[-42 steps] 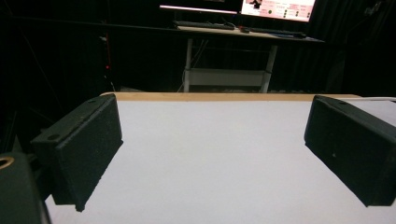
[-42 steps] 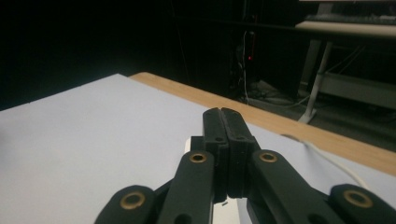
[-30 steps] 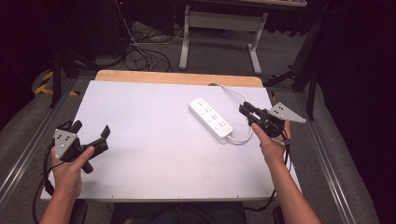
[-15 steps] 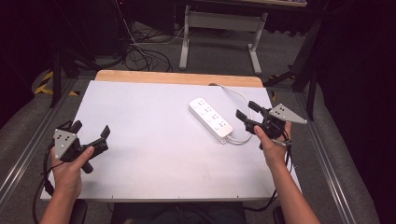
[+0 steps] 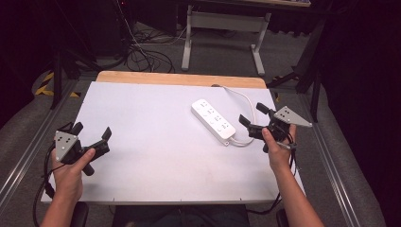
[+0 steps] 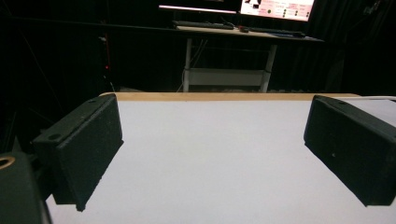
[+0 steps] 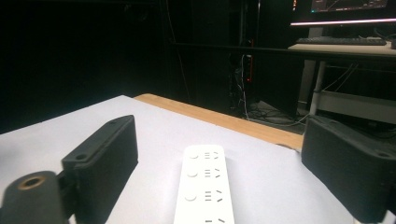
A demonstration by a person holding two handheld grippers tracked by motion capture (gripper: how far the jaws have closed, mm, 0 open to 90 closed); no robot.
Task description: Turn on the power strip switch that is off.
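Power strip (image 5: pixel 213 121) sits right of centre in the high view, flat on the white table (image 5: pixel 151 142), running diagonally from upper left to lower right. Its white cable (image 5: pixel 246 101) loops off the near end and arcs back toward the wooden strip (image 5: pixel 179 78) at the table's far edge.

Your right gripper (image 5: pixel 253 115) is just beside the strip's lower-right end, not touching it. Its jaws have just been opening and now stand wide, released, pads clear. In the right gripper view the strip (image 7: pixel 201 191) lies on the table in the gap between the jaws, sockets up, reaching the bottom of the frame.

Your left gripper (image 5: pixel 91 134) is at the lower left, well apart from the strip, near the table's left edge. Jaws spread, holding nothing; the left gripper view has bare white table (image 6: pixel 210 158) between them.

Open room: the whole centre and lower middle of the table is bare. The strip's lower-right end is near the table's right edge, with a metal rail (image 5: pixel 331 156) just outside it.
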